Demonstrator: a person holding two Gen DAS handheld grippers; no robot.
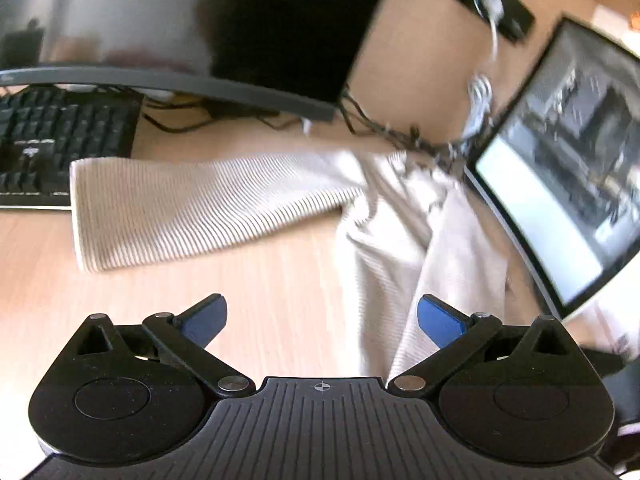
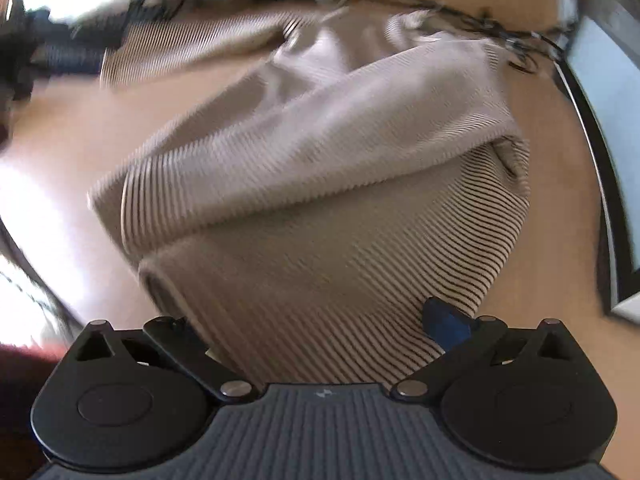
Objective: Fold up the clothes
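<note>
On the wooden desk (image 1: 248,280) a ribbed, striped beige garment (image 1: 208,204) is lying; only the left view is showing the keyboard (image 1: 60,140). Left gripper (image 1: 322,320) fingers are gaping; right gripper (image 2: 316,328) fingers are spread, garment bunched between

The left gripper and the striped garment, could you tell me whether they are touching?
Apart. In the left wrist view, the left gripper is open over bare desk, fingers clear of the striped garment.

My right gripper (image 2: 324,320) is spread wide, the striped garment (image 2: 320,200) bunched between its fingers (image 2: 446,326) over the surface (image 2: 72,128).
</note>
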